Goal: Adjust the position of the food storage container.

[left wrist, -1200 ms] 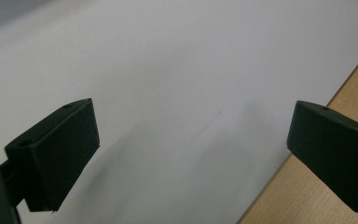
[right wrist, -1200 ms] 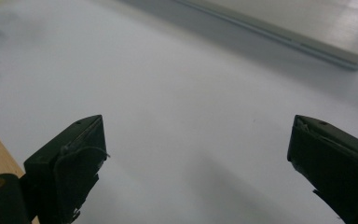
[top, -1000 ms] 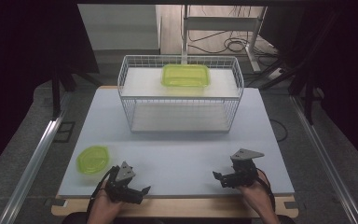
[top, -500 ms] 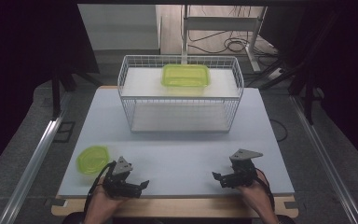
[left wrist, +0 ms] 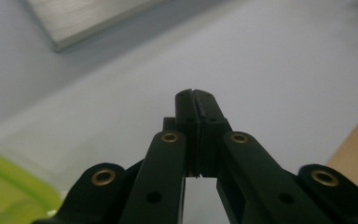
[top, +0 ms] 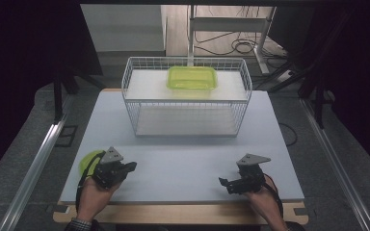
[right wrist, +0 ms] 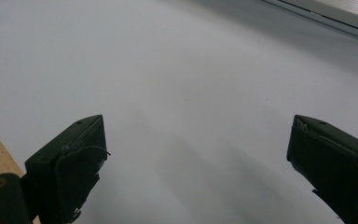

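Where the table [top: 188, 163] meets its near edge, both hand-held grippers rest low over the pale surface, well apart from each other. At the near left corner, the left gripper [top: 127, 167] points toward the middle of the table; the left gripper view shows its jaws pressed flat together with nothing between them. Just beside it, toward the left edge, lies a green lid [top: 87, 161], partly covered by the gripper body in the high view and visible as a green rim at the lower left of the left gripper view [left wrist: 9, 186]. Whether gripper and lid touch cannot be determined. Near the right end of the near edge, the right gripper [top: 224, 183] also points inward; the right gripper view shows its jaws spread wide over bare table, holding nothing. Farther back, at the far edge, stands a white wire basket [top: 185, 103], upright and centred across the table's width. A green container [top: 191, 77] sits on the basket's upper shelf, slightly right of that shelf's centre.
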`<state>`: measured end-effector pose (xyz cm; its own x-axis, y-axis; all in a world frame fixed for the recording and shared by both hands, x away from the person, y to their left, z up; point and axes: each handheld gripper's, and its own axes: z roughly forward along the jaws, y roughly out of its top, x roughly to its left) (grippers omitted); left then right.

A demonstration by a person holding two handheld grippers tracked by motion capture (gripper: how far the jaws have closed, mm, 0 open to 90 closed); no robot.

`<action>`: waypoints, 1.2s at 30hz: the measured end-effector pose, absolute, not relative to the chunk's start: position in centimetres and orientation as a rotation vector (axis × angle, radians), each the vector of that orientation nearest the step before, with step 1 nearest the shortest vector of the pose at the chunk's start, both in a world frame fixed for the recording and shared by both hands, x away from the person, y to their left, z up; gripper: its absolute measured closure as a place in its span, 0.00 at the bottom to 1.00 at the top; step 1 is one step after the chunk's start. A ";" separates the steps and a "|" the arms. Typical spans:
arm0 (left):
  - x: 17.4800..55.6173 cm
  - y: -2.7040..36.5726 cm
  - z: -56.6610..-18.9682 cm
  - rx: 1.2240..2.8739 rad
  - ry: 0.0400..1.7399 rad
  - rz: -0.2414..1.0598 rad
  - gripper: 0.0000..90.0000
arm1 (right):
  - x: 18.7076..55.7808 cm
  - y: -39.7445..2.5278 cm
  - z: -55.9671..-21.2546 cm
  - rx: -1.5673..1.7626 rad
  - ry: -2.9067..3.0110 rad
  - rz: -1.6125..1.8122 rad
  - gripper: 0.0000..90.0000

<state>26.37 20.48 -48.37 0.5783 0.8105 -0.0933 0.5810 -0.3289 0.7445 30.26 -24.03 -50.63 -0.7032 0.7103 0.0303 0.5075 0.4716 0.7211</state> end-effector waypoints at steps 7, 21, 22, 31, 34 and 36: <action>26.9 23.0 -47.5 2.002 1.178 0.447 1.00 | 30.2 -23.9 -50.8 1.038 2.454 1.058 0.06; 26.5 28.9 -47.5 1.894 1.347 0.564 1.00 | 30.2 -23.3 -51.3 1.014 2.493 1.055 0.06; 26.4 29.2 -47.5 1.885 1.356 0.571 1.00 | 30.2 -23.3 -51.3 1.014 2.493 1.055 0.06; 25.9 32.1 -48.7 1.830 1.468 0.635 1.00 | 30.2 -23.3 -51.4 1.014 2.497 1.057 0.06; 25.6 33.1 -49.5 1.803 1.509 0.663 1.00 | 30.2 -23.2 -51.5 1.007 2.505 1.045 0.06; 25.5 33.4 -49.6 1.792 1.524 0.667 1.00 | 30.2 -23.2 -51.5 1.004 2.510 1.042 0.06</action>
<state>25.50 33.44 -49.64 0.1824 0.9821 -0.0467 0.6323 -0.0808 0.7705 30.18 -23.15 -51.48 -0.7337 0.6786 0.0356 0.5042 0.5085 0.6980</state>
